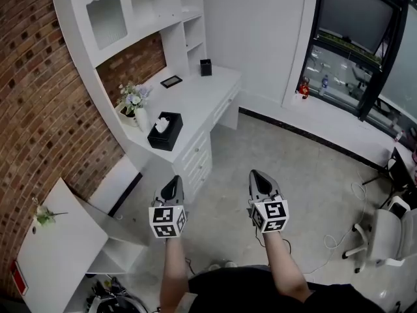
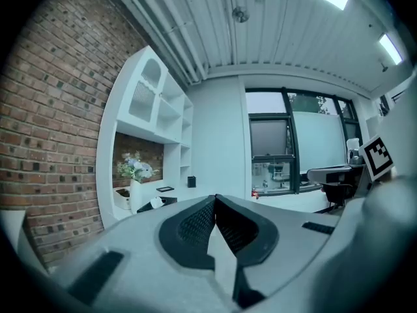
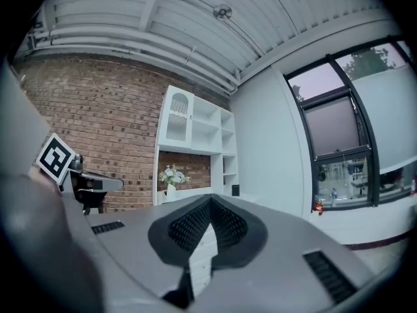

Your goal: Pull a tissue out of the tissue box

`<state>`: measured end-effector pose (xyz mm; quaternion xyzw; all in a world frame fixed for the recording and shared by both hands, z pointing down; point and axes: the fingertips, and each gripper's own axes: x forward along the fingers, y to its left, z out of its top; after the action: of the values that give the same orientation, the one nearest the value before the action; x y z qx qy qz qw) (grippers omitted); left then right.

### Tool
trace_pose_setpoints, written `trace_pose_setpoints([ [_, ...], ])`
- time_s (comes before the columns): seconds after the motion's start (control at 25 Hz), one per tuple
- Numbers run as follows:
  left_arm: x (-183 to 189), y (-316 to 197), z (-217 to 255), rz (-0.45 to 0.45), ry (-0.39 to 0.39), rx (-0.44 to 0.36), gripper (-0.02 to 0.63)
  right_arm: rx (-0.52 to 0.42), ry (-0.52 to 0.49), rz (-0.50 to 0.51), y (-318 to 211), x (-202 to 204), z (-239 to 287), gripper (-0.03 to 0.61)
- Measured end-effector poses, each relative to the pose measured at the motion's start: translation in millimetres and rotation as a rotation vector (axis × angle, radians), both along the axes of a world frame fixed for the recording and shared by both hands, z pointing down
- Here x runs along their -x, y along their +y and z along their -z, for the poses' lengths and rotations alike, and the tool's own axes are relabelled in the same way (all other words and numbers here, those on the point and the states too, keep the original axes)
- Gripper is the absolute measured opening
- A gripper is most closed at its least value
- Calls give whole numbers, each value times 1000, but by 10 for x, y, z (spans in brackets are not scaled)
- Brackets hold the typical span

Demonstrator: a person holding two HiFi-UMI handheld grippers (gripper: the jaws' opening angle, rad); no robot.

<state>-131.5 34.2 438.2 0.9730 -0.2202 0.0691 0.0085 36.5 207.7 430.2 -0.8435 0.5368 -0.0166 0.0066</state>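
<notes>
1. Tissue box [image 1: 165, 131]: a black one. It stands at the near end of the white worktop [image 1: 199, 95] against the brick wall [image 1: 32, 109], well apart from both grippers. A white tissue [image 1: 162, 123] sticks up from its top slot.
2. The left gripper [image 1: 173, 180] is held over the floor [image 1: 306, 175], near and slightly right of the box. Its jaws are pressed together with nothing between them. In the left gripper view the closed tips [image 2: 215, 197] point towards the far wall, and the box [image 2: 146, 207] shows small to their left.
3. The right gripper [image 1: 257, 175] is level with the left one and just to its right, the two apart. Its jaws also meet at the tips [image 3: 210, 199] and hold nothing.
4. Each gripper carries a marker cube, left [image 1: 167, 220] and right [image 1: 272, 215], with a bare forearm [image 1: 287, 266] behind it.
5. Just left of the box stands a white vase [image 1: 141, 119] of pale flowers [image 1: 132, 98].
6. Farther along the worktop lie a small dark frame [image 1: 171, 81] and, beyond it, a black cup-like holder [image 1: 206, 67].
7. White shelving [image 1: 143, 12] rises above the worktop, and drawers [image 1: 199, 158] sit below its near end.
8. On the right are a dark-framed window [image 1: 352, 44] and a white office chair [image 1: 384, 237].
</notes>
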Motion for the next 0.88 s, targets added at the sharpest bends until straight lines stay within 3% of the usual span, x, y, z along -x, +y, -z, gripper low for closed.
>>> trace_pose_setpoints([
  [0.52, 37, -13, -95, 9, -22, 6, 9, -13, -24, 9, -40, 27, -67, -3],
  [0.88, 113, -41, -112, 31, 7, 18, 11, -8, -36, 7, -33, 46, -91, -3],
])
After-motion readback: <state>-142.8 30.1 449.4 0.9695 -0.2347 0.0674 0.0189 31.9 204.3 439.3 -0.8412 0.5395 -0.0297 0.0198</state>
